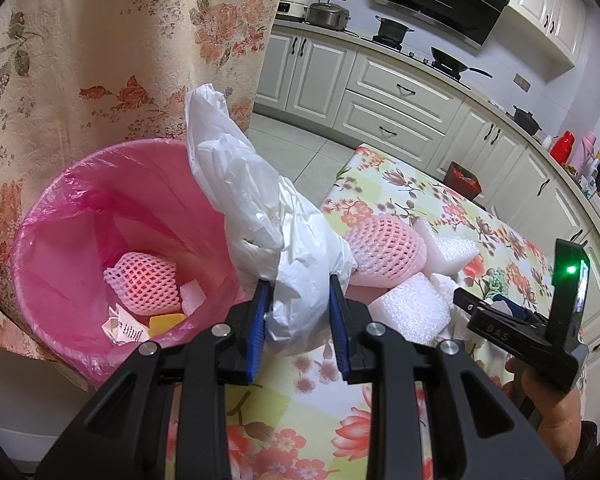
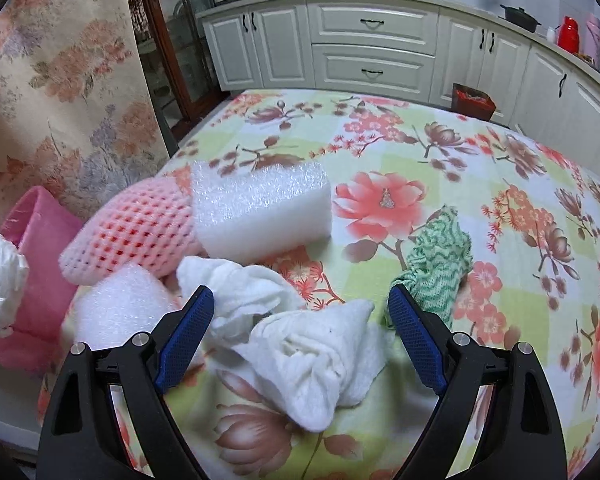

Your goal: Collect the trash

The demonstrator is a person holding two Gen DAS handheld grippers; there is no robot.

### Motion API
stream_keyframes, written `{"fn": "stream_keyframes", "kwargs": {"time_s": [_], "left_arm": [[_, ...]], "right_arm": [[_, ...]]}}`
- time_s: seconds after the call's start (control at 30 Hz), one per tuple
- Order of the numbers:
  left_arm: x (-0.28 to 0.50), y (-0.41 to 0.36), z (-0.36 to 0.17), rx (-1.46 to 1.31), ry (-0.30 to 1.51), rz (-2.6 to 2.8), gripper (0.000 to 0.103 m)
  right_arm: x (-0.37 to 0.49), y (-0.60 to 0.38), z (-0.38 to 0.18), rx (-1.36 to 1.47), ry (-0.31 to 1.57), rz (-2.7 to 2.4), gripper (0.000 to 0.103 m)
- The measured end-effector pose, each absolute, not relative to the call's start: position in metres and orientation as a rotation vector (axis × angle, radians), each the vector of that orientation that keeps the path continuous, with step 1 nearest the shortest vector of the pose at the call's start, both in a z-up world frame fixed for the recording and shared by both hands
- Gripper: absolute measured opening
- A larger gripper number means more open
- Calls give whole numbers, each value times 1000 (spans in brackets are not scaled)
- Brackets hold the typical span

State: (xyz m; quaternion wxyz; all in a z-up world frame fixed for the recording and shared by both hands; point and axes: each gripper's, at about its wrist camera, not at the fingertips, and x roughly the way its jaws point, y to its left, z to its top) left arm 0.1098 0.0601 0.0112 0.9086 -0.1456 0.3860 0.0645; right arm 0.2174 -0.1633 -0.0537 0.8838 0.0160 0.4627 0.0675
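My left gripper (image 1: 299,286) is shut on a crumpled white plastic bag (image 1: 260,200) and holds it at the table edge, beside the pink-lined trash bin (image 1: 60,248). The bin holds a pink foam net (image 1: 144,280), crumpled paper and a yellow scrap. My right gripper (image 2: 301,298) is open, its jaws astride crumpled white tissue (image 2: 300,344) on the floral table (image 2: 500,300). A pink foam net (image 2: 136,232), a white foam block (image 2: 260,208), a second foam piece (image 2: 120,308) and a green cloth (image 2: 440,264) lie ahead of it.
A floral curtain (image 1: 100,60) hangs behind the bin. White kitchen cabinets (image 2: 372,40) with pots stand beyond the table. A dark red bin (image 2: 472,100) sits on the floor by the cabinets. The right gripper also shows in the left wrist view (image 1: 520,320).
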Motion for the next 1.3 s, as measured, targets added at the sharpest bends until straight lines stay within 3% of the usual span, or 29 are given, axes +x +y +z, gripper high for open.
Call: {"fn": "stream_keyframes", "kwargs": {"time_s": [0.17, 0.33, 0.63, 1.3], "left_arm": [[111, 59, 12, -299, 796, 131, 28], [113, 54, 13, -297, 797, 125, 28], [113, 47, 15, -292, 795, 116, 28], [108, 48, 18, -288, 787, 121, 28]], "right_arm": [[221, -163, -63, 40, 998, 196, 49], [216, -160, -61, 30, 990, 246, 36], [200, -168, -56, 26, 948, 265, 31], [156, -183, -33, -5, 848, 257, 31]]}}
